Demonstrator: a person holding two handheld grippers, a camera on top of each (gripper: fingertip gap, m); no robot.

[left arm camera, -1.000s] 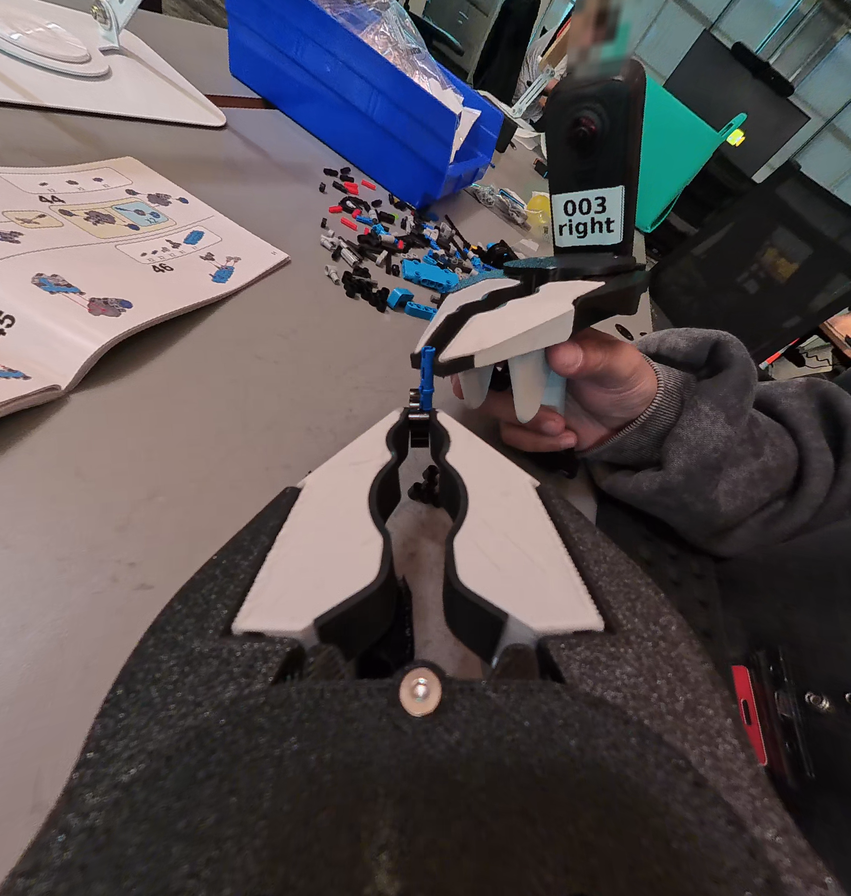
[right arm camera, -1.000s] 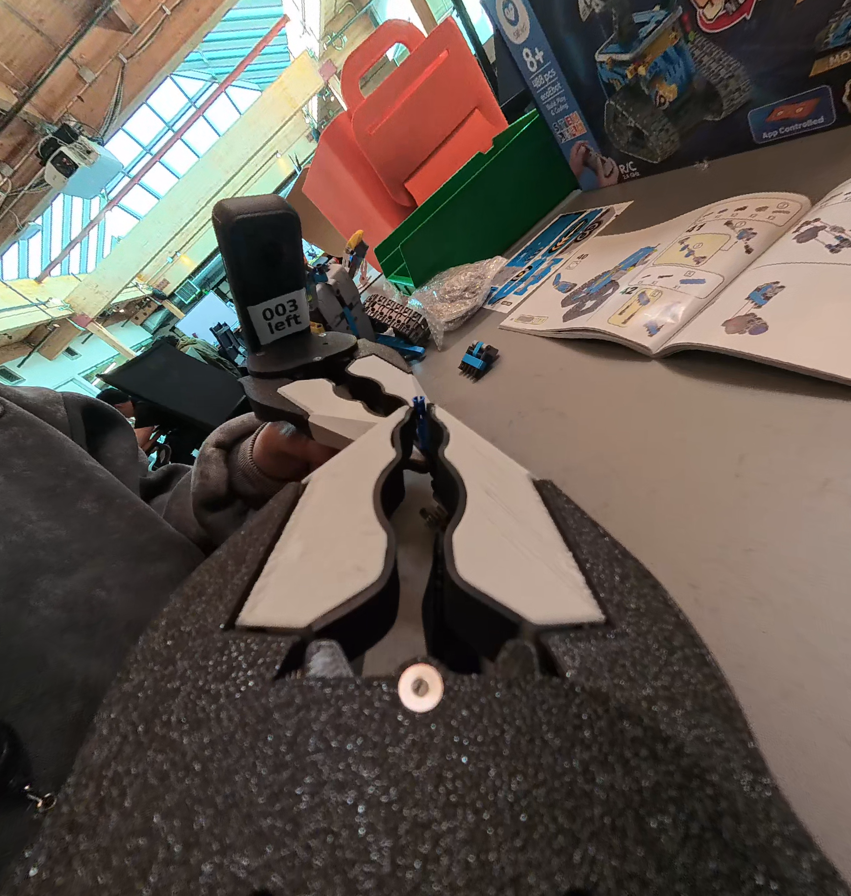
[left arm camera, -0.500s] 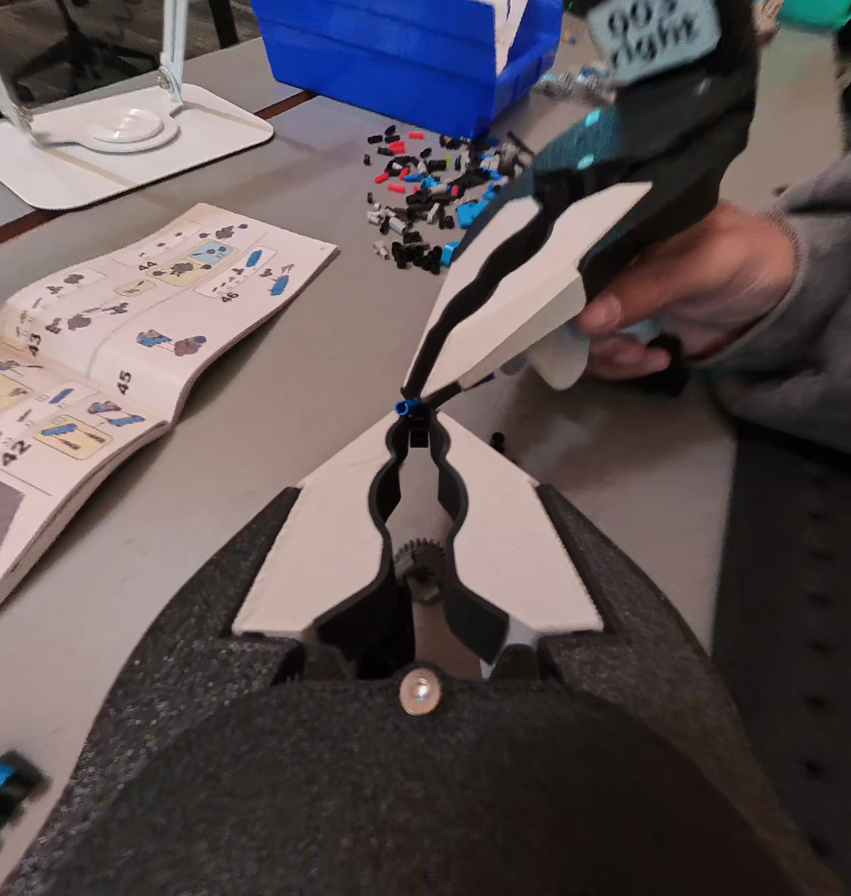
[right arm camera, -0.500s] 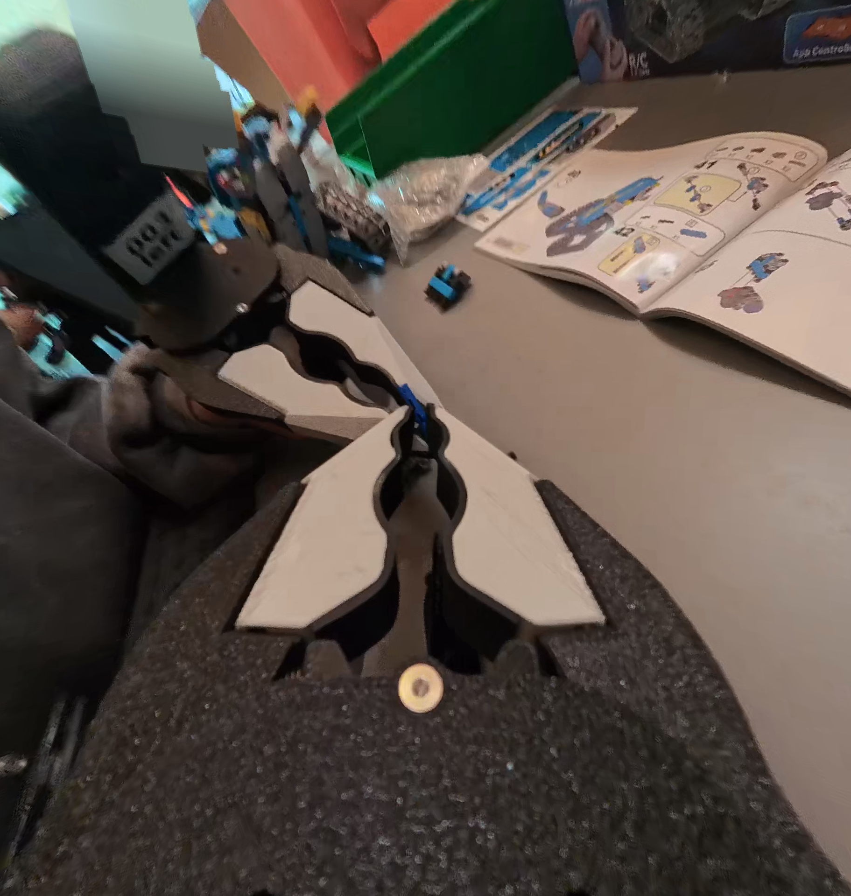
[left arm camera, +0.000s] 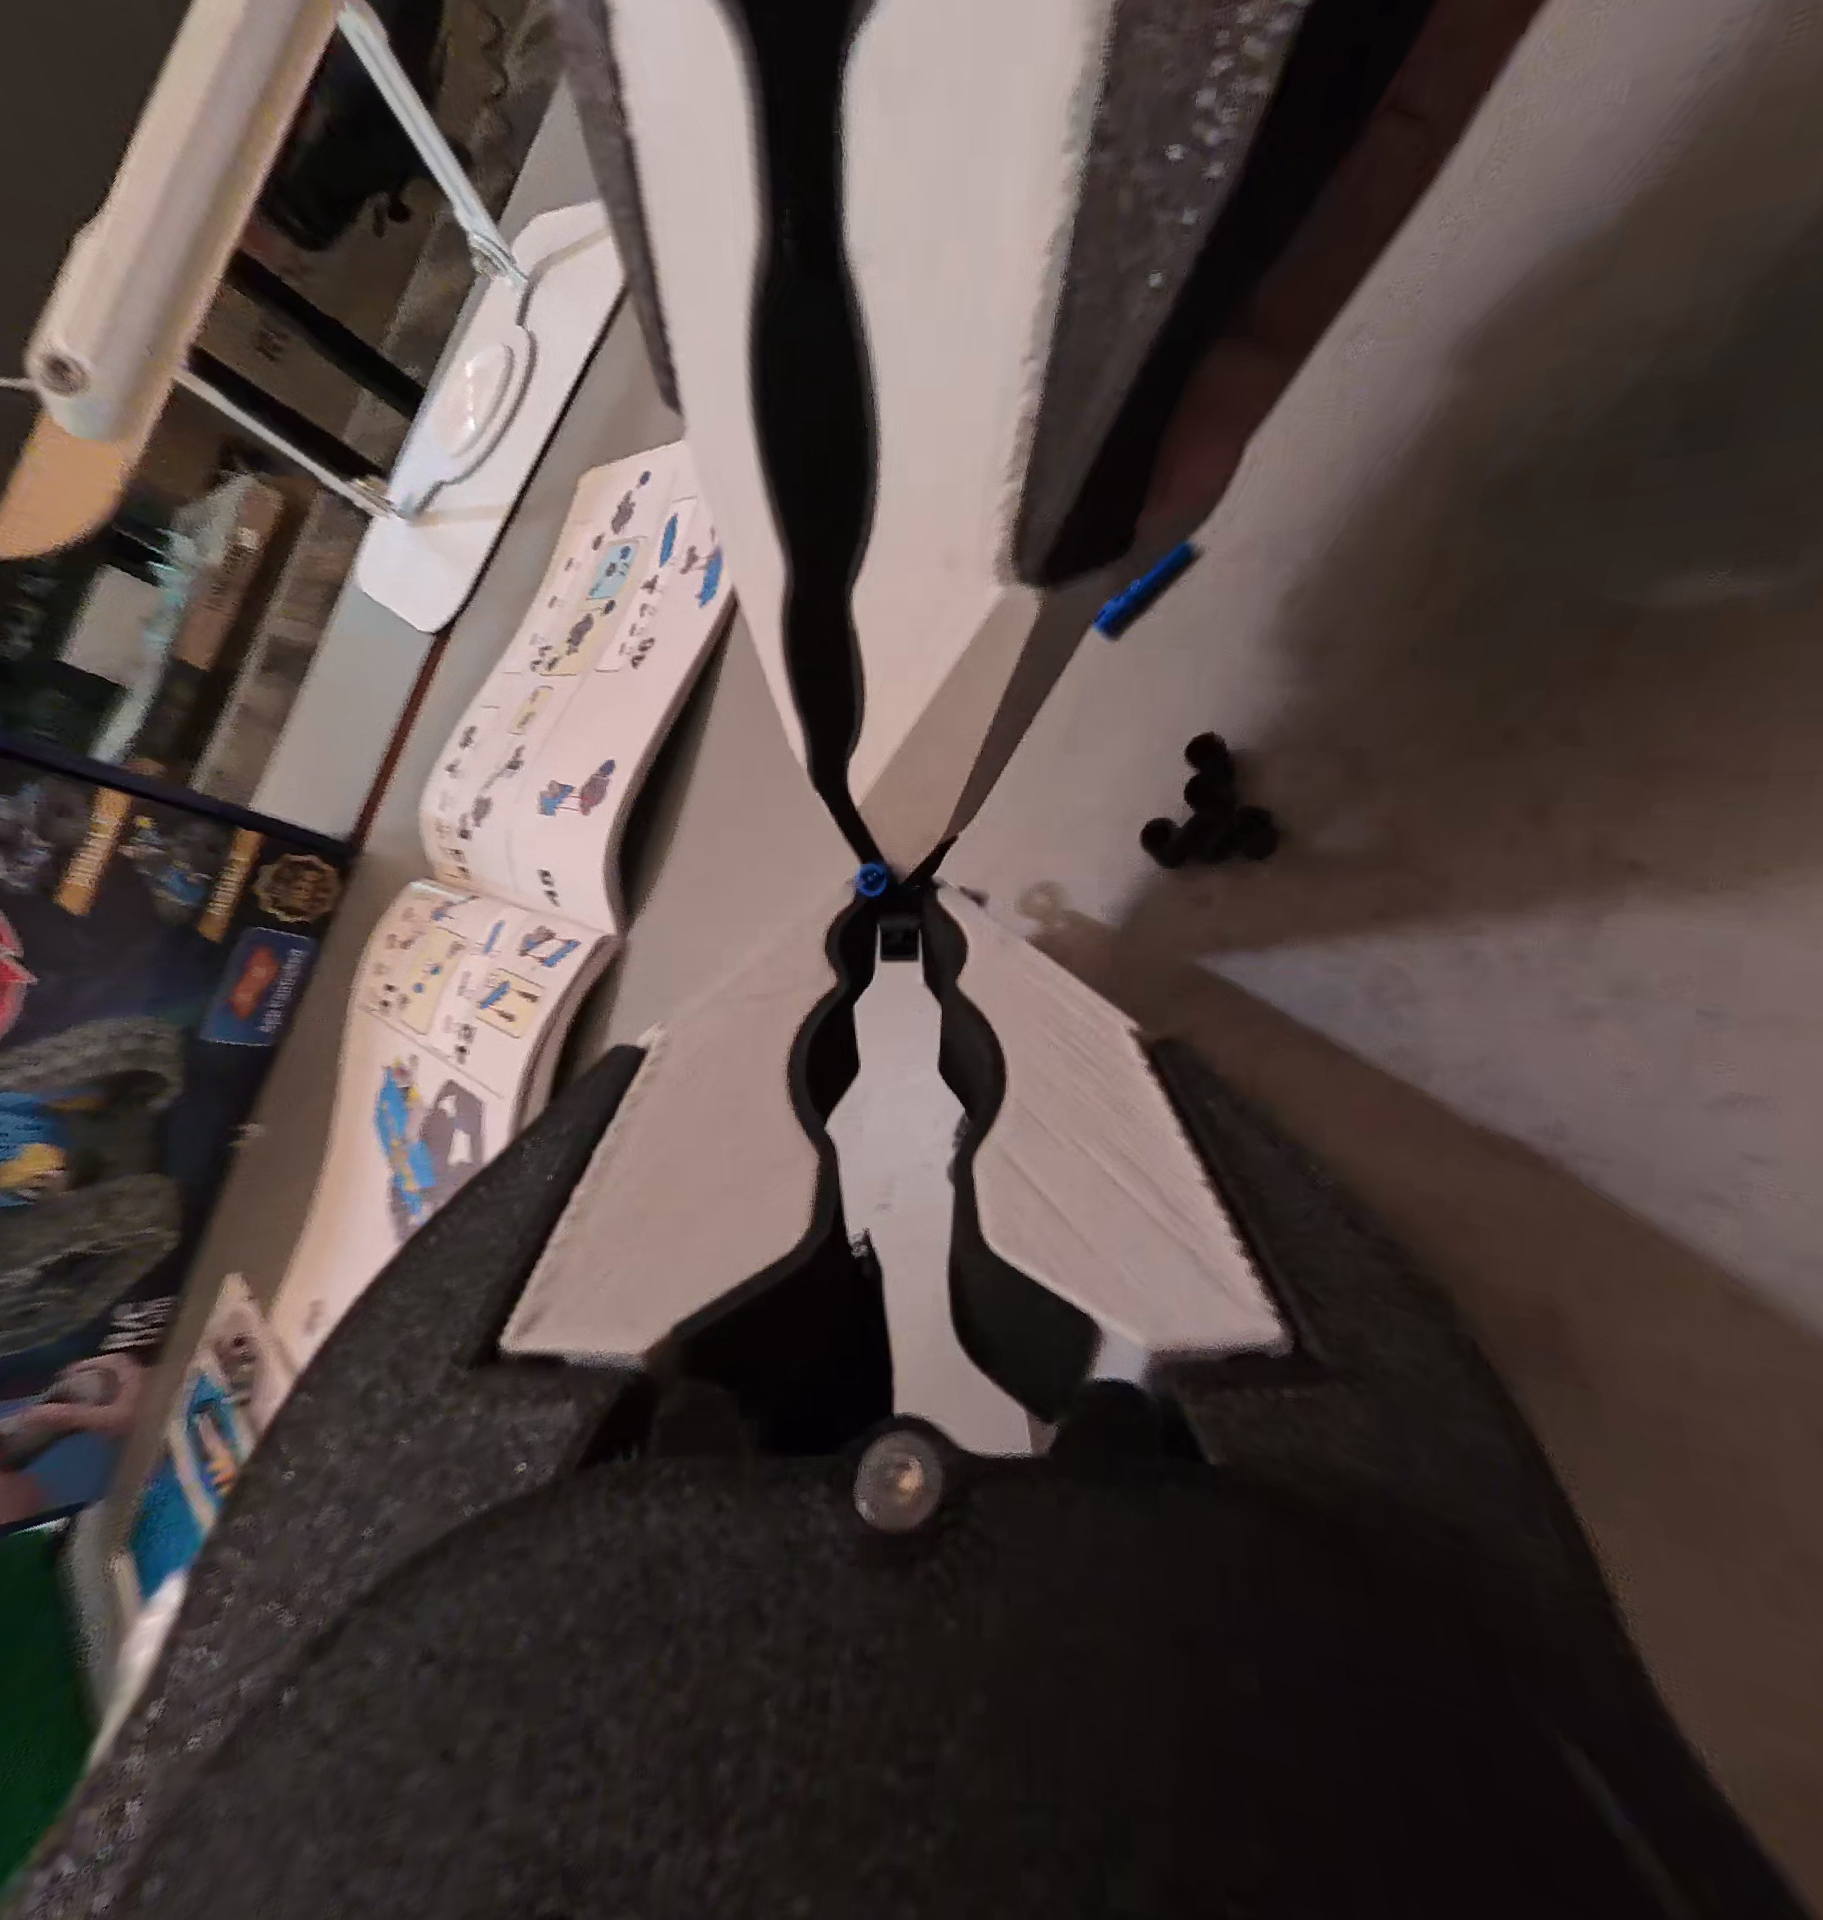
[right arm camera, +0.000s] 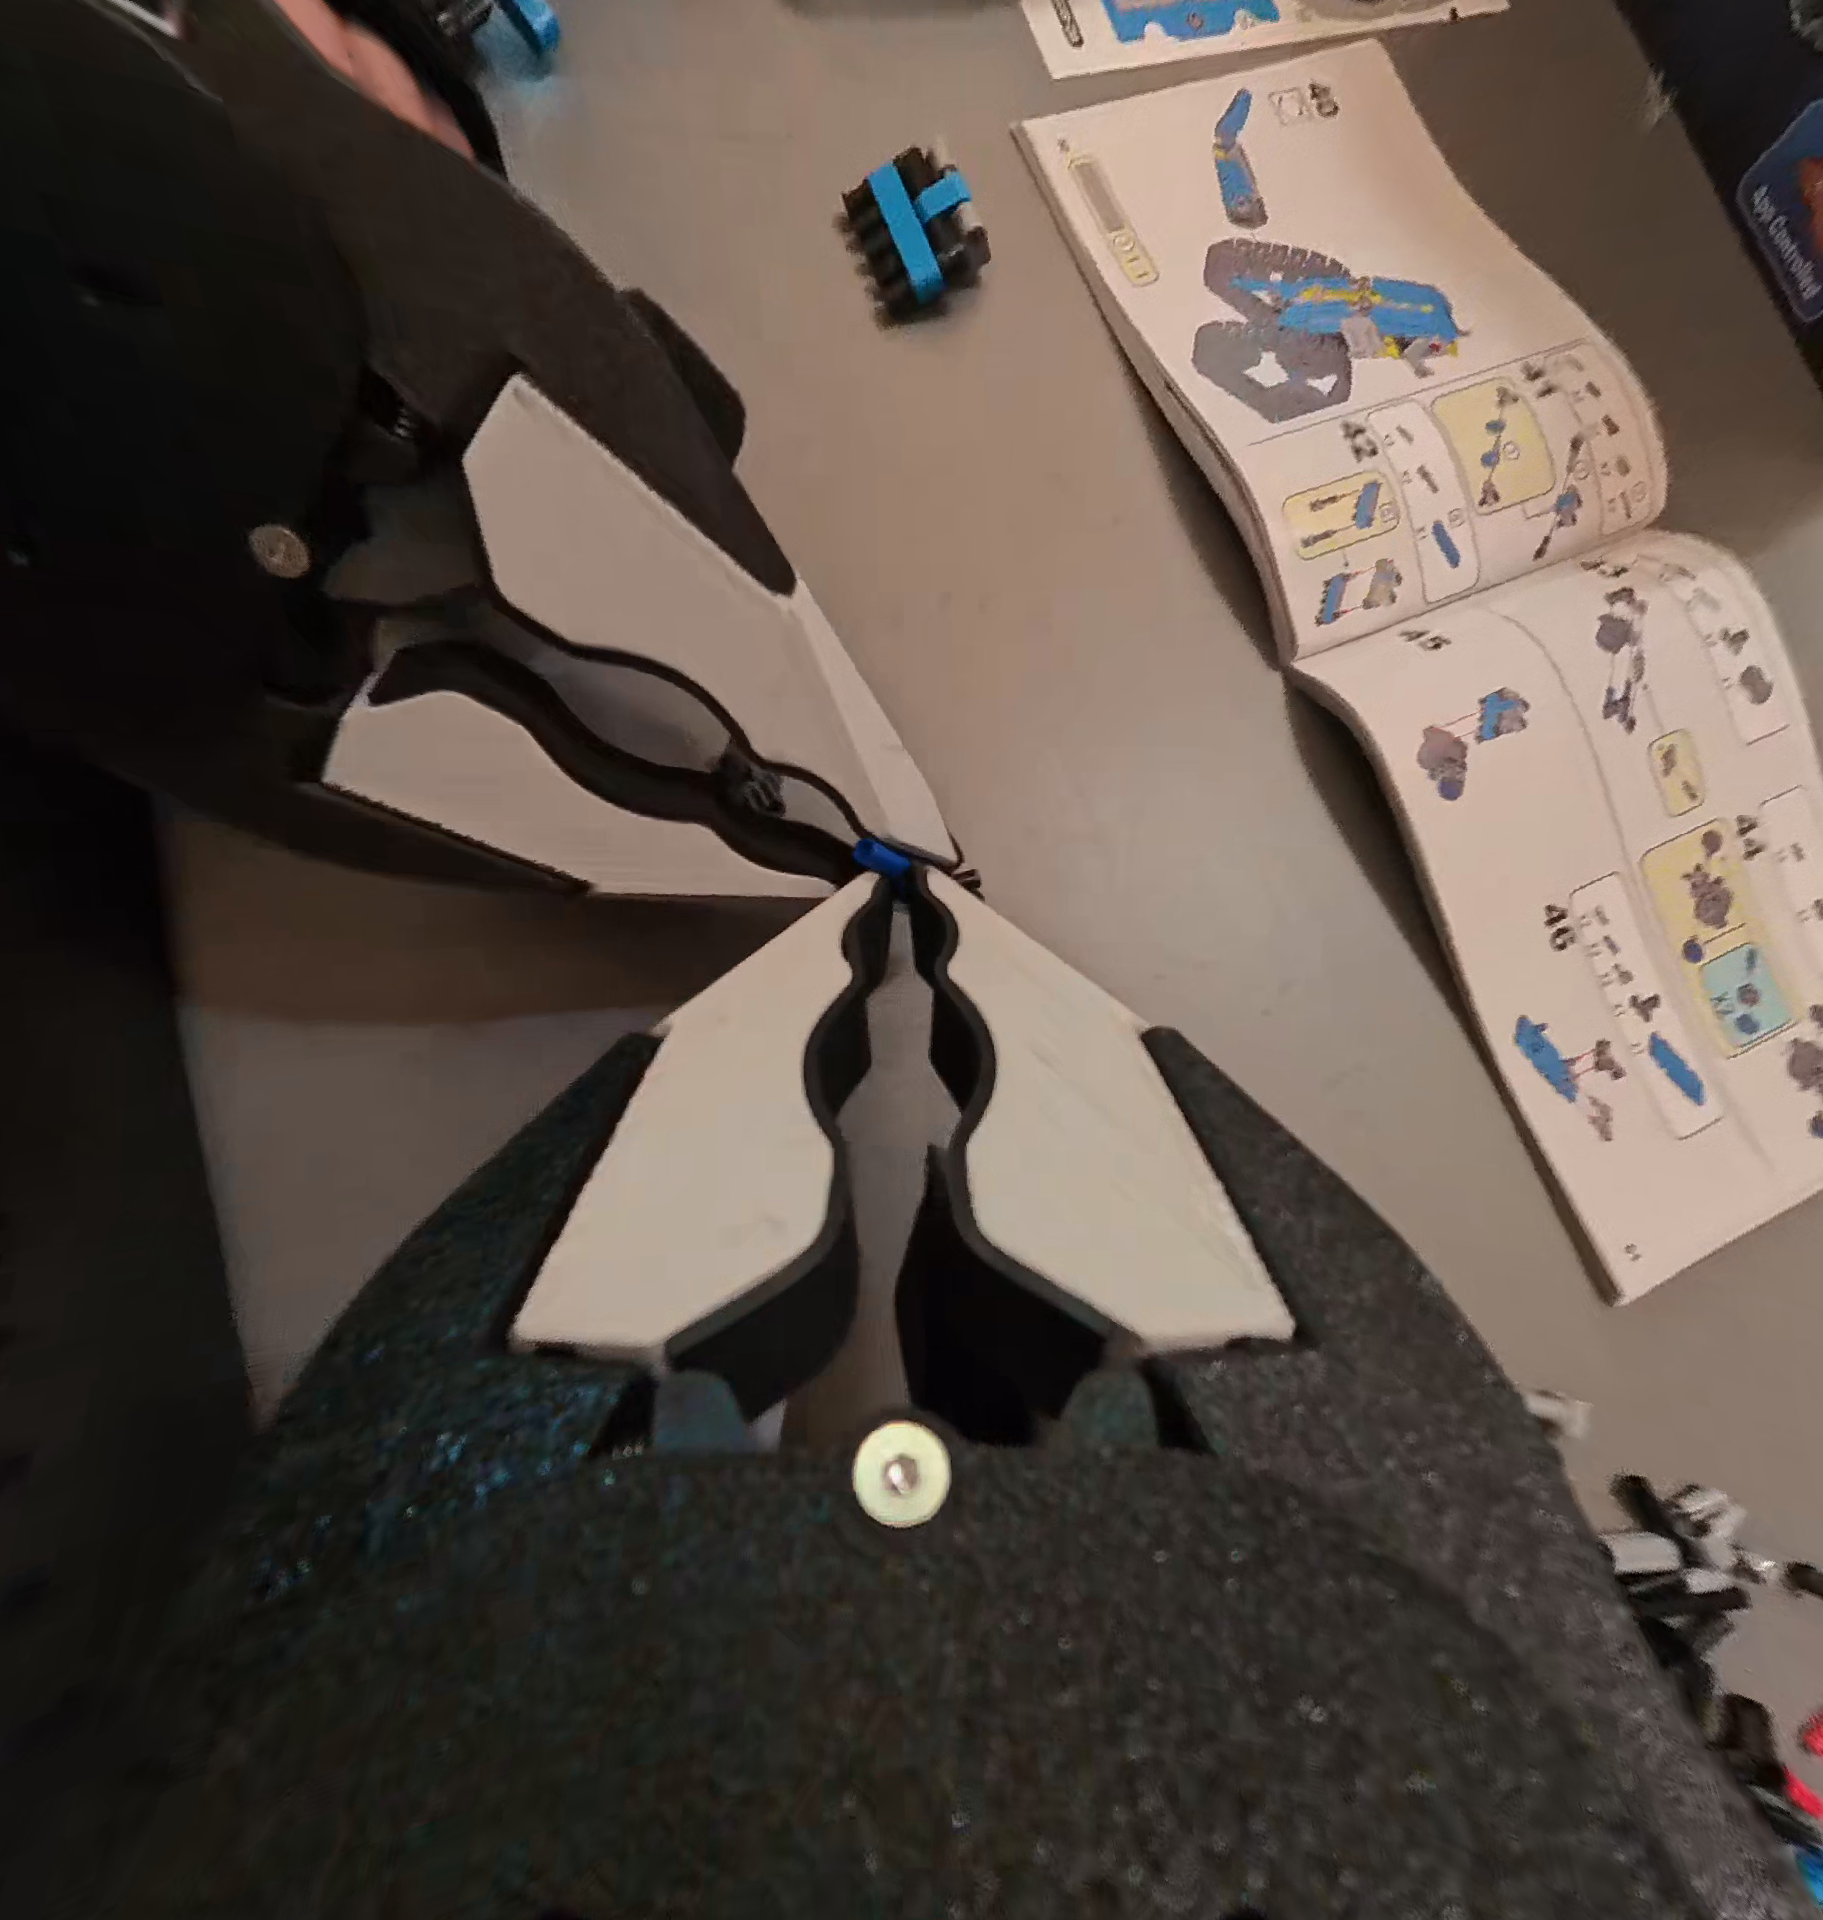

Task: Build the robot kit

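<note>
A small blue peg (right arm camera: 879, 855) sits at the spot where the two grippers' tips meet, above the grey table (right arm camera: 1042, 644). The right gripper (right arm camera: 894, 888) is clenched, and the blue peg is pinched at its very tips. The left gripper (left arm camera: 894, 914) is clenched too, grasping a small black piece (left arm camera: 894, 940) just behind its tips, with the blue peg touching that piece's far end. In the left wrist view the right gripper (left arm camera: 891, 862) comes down from the far side, tip to tip with the left one. To the right on the table lie a cluster of small black pieces (left arm camera: 1208, 805) and, farther off, a loose blue bar (left arm camera: 1146, 588). An open instruction booklet (right arm camera: 1509, 644) lies on the table to the right in the right wrist view, with a small blue-and-black assembly (right arm camera: 912, 234) beyond the grippers. Loose black, grey and red parts (right arm camera: 1717, 1621) are scattered near the right edge. A white lamp base (left arm camera: 491, 416) stands far left in the left wrist view, beside a dark printed box (left arm camera: 107, 1039).
</note>
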